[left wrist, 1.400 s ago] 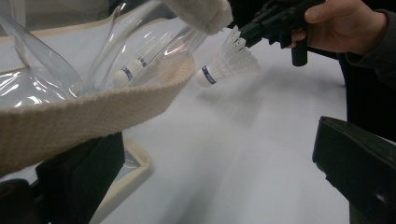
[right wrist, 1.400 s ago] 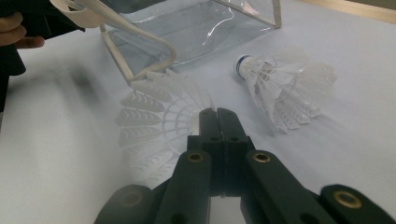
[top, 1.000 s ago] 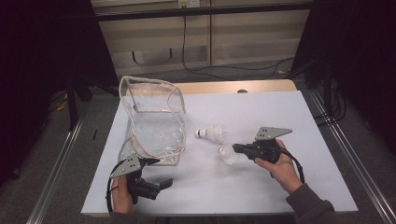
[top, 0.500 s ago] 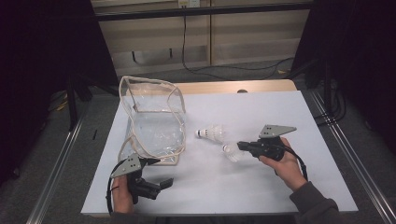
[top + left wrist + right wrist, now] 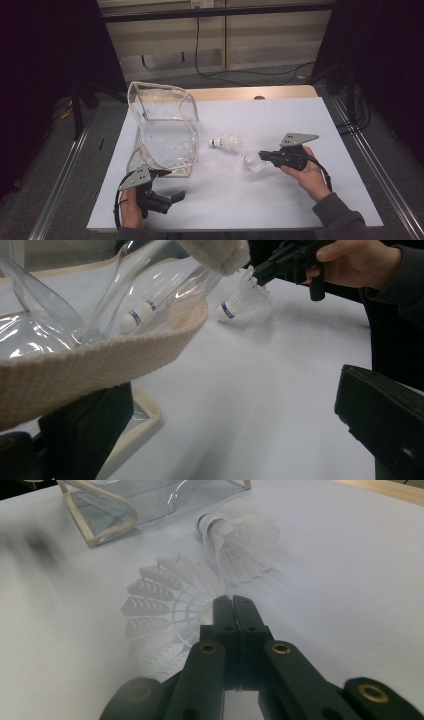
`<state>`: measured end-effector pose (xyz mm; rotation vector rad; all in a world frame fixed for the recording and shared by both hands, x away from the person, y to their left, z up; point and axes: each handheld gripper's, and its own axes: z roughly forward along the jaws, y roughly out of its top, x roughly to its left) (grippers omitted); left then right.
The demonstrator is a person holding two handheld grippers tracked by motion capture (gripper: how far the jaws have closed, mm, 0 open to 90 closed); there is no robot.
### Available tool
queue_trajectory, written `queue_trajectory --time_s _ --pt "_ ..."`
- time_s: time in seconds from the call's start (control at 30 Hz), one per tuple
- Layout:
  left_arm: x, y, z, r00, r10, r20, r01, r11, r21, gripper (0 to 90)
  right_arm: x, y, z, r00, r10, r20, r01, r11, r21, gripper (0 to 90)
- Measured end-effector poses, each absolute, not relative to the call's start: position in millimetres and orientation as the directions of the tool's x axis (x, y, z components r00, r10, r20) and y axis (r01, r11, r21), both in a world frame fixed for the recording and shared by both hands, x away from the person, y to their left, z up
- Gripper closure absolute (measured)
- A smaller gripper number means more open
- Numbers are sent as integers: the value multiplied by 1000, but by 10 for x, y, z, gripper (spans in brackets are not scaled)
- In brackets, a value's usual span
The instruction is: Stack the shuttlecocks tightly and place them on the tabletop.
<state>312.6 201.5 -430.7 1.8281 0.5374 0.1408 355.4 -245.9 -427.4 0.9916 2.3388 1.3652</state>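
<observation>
At the right of the high view, the right gripper (image 5: 263, 156) has its jaws clamped together on the skirt rim of a white shuttlecock (image 5: 253, 163); at lower left, the left gripper (image 5: 172, 196) has jaws apart, beside the clear bag (image 5: 165, 132)

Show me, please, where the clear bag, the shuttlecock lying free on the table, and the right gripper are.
clear bag (image 5: 165, 142), high view, on its transparent side wall.
free shuttlecock (image 5: 226, 143), high view, on its white feather skirt.
right gripper (image 5: 233, 605), right gripper view, between its closed black tips at the held shuttlecock's skirt.
</observation>
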Motion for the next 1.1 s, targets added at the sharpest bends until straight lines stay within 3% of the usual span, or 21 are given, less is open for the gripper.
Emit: queue_trajectory --time_s 0.37,1.1 --pt "3125 2011 -4308 887 428 -173 291 -226 930 25 3602 -2539 -4330 -707 698 116 451 319 833 850" --pt "3125 2016 -4305 887 429 -170 289 -229 930 25 3650 -2675 -4347 -632 771 71 475 314 822 662"
